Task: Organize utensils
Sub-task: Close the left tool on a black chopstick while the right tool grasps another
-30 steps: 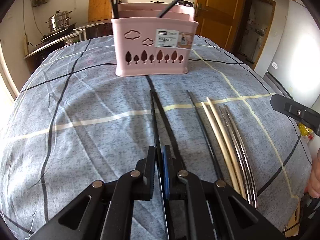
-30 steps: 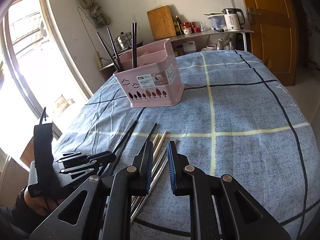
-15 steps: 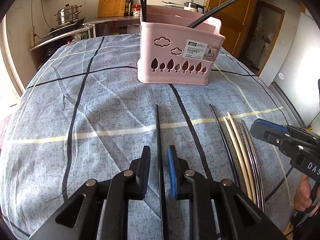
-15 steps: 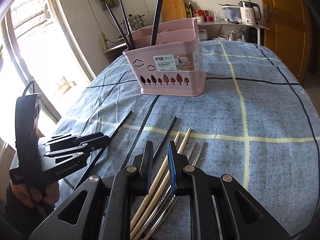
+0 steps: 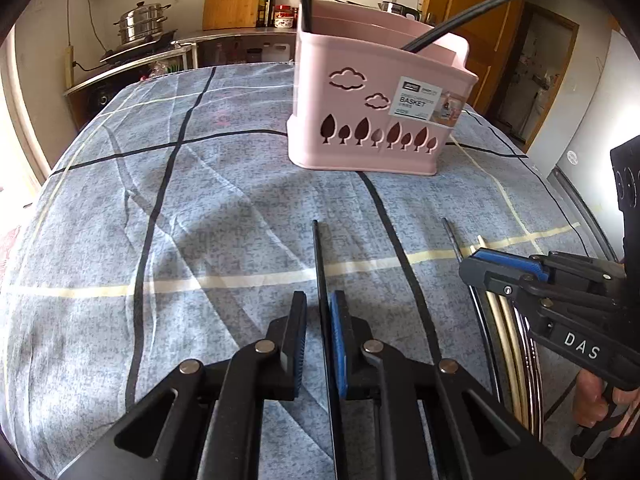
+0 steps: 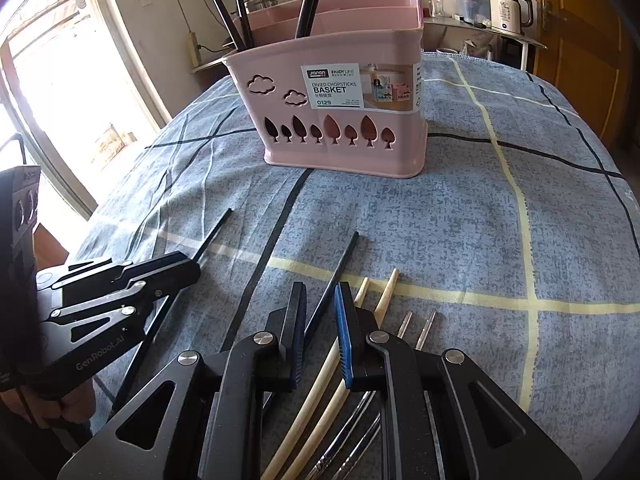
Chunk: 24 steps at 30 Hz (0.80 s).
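Left wrist: we log left hand-held gripper [image 5: 319, 330] parted, black chopstick [image 5: 320, 264] lying between its fingers on the surface [image 5: 120, 208]; pink basket [image 5: 376, 120] beyond | Right wrist: right hand-held gripper [image 6: 320, 332] parted over second black chopstick [image 6: 340, 264], wooden chopsticks [image 6: 384, 300] just beside, steel pair [image 6: 416, 326] next.

Bright window [image 6: 52, 92], wooden door [image 6: 580, 36], cluttered counter [image 5: 160, 52] behind.

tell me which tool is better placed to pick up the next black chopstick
Left. The left tool already straddles the lone black plastic chopstick lying on the blue checked tablecloth, jaws open either side. The right tool hovers over its own black chopstick amid a crowded bundle.
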Tool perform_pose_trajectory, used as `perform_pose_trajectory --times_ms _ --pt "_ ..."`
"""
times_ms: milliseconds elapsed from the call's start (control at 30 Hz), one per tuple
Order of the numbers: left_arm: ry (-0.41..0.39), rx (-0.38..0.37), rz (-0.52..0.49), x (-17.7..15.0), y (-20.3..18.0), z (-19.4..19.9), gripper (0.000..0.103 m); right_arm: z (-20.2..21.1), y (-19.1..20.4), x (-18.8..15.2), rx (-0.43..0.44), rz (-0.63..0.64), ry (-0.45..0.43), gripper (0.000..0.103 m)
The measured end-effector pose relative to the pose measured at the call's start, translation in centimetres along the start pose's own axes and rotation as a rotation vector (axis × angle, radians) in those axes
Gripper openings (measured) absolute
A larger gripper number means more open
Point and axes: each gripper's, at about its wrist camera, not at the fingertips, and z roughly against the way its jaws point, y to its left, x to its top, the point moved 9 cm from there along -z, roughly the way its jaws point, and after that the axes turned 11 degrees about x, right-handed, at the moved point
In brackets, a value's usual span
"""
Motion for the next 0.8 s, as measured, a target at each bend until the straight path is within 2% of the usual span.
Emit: perform_pose_trajectory --times_ms 133,367,500,567,633,800 --pt "0.016 -0.008 0.019 -0.2 0.6 0.0 0.013 -0.6 0.0 0.2 -0.002 0.004 0.015 0.015" --pt "0.032 -0.005 -0.013 0.8 0.3 -0.9 0.013 -1.3 0.5 0.7 -0.036 0.026 0.036 0.015" --pt "0.03 0.012 -0.037 1.4 -0.1 -1.3 0.013 -1.6 0.6 1.0 -0.065 0.037 0.044 0.009" --pt "0.029 0.023 -0.048 1.6 -0.2 -1.4 0.012 -1.7 0.8 1.0 -0.053 0.034 0.044 0.008" --pt "0.033 0.016 -0.04 1.6 -0.2 -1.3 0.007 -1.6 1.2 1.2 -0.03 0.03 0.039 0.007" --pt "0.005 0.004 -0.013 1.8 0.2 0.3 0.006 0.5 2.7 2.1 0.024 0.044 -0.021 0.007"
